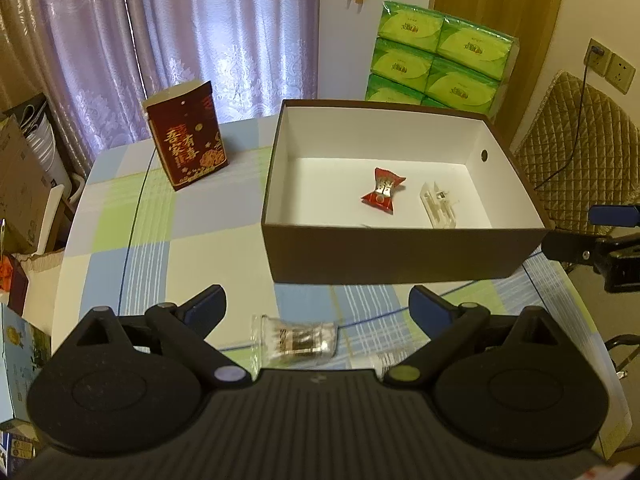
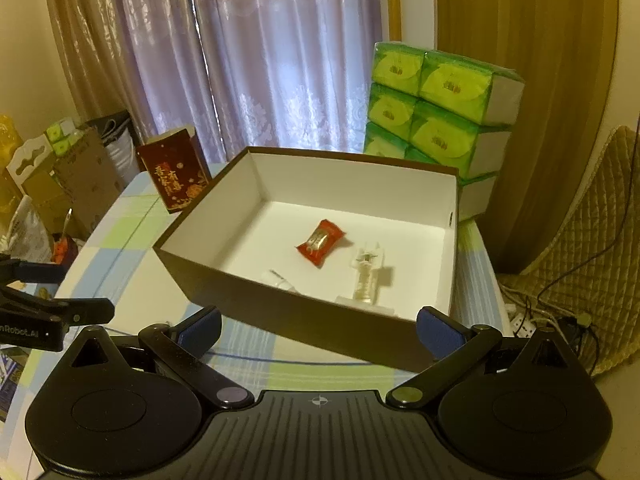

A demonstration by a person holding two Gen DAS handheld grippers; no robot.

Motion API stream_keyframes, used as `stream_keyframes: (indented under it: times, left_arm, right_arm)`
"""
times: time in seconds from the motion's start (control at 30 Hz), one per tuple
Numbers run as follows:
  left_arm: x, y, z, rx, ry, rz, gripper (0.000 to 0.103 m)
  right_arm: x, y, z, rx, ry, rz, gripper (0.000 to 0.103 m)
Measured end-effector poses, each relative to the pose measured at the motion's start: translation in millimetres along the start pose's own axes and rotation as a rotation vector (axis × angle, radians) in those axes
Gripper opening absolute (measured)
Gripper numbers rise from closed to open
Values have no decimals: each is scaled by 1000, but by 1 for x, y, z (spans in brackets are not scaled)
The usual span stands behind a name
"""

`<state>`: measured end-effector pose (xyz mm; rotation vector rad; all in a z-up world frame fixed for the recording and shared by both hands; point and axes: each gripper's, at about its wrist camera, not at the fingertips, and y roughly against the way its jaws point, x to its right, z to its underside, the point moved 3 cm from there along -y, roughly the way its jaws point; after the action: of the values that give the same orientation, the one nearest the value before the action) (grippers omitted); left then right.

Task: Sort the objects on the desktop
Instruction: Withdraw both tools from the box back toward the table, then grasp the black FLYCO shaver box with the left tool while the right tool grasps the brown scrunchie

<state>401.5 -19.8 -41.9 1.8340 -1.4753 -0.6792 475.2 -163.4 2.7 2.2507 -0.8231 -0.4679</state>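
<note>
Here, a brown box [image 1: 404,256] with a white inside stands open on the checked table [image 1: 152,240]. On its floor lie a red candy [image 1: 382,195] and, just to its right, a clear packet [image 1: 438,204], the two close together but apart. The right wrist view shows the same pair (the red candy [image 2: 320,243] to the left, the clear packet [image 2: 366,276] nearer the front wall) and something small and pale against the near wall, too blurred to name. Outside the box [image 2: 304,316], on the table in front of its near wall, lies a clear-wrapped sweet [image 1: 294,340]. It sits between the spread fingers of the left gripper [image 1: 318,306], close to the gripper's body and touching neither blue pad [image 1: 206,308]; the jaws stand wide apart and hold nothing. The right gripper [image 2: 318,330] is likewise spread wide and empty, hovering before the box's near corner, with the wrapped sweet out of its view. A dark red carton [image 1: 186,136] stands upright on the table to the left of the box, well apart from it. Behind the box, green tissue packs [image 1: 440,60] are stacked against the wall.
</note>
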Motion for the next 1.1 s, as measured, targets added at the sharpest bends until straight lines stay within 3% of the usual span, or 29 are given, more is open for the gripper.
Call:
stream_keyframes:
  times: [0.63,1.1]
  left_arm:
    - [-17,41,72,-12,1,13,98]
    - [-26,25,130,-103,-132,7,98]
  right_arm:
    - [-19,37,56,22,47,-37,101]
    - [-5,41,124,-101,41,-23,101]
